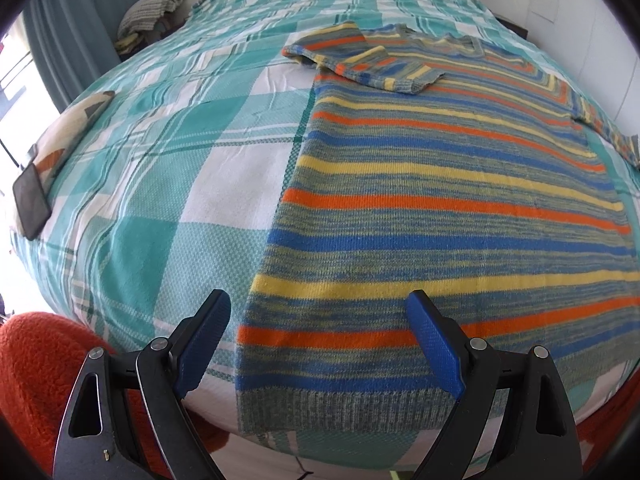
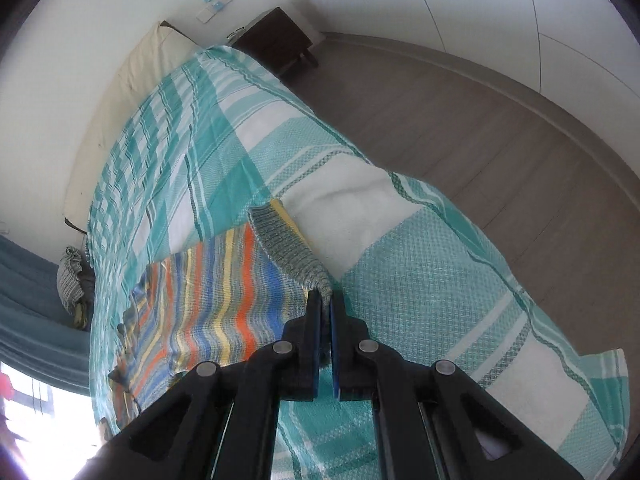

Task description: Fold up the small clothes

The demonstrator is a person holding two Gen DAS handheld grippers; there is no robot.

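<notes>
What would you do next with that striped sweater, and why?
Probably lower the left gripper and close it on the near hem of the striped sweater. It hovers open over the ribbed hem corner, holding nothing, while the right gripper is already shut on the hem's other corner. With both corners pinched, the bottom could be folded up toward the collar on the bed cover.

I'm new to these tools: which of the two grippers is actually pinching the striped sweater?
The right gripper: its blue-padded fingers are shut on the grey ribbed hem of the striped knitted sweater. The left gripper hangs open above the hem, holding nothing.
</notes>
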